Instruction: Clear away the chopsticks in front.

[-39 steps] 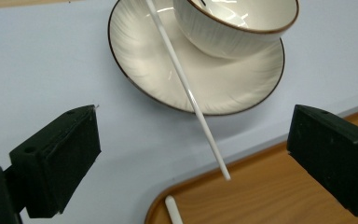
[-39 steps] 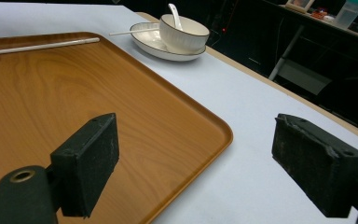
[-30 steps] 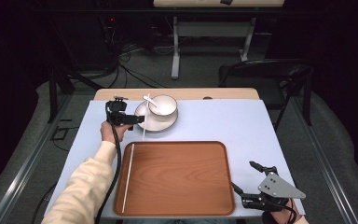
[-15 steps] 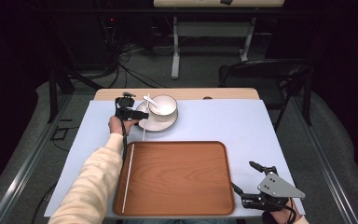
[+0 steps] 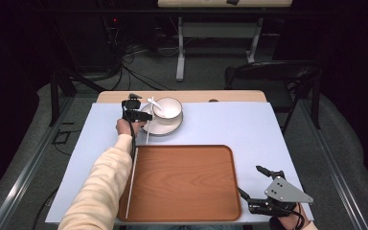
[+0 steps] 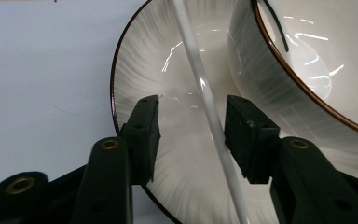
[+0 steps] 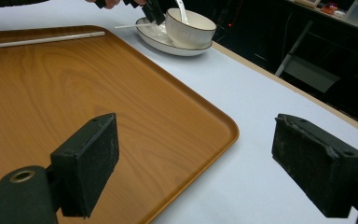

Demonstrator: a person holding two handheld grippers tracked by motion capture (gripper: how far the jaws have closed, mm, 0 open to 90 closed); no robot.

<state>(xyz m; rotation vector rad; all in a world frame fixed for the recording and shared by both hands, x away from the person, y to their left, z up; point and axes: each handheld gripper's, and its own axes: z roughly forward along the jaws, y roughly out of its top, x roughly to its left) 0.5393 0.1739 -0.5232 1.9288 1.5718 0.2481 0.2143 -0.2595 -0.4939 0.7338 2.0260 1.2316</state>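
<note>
White chopstick ran lengthwise between the left gripper's open fingers over the plate, right gripper open, far off.

One wooden tray, one bowl, one saucer, one spoon, one long white rod, two hand-held grippers, left and right.

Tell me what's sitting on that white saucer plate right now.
The white brown-rimmed saucer plate carries a white ceramic bowl holding a white spoon. A thin white rod lies across its rim, between the left hand-held gripper's open jaws. The plate surface under the bowl is covered.
</note>
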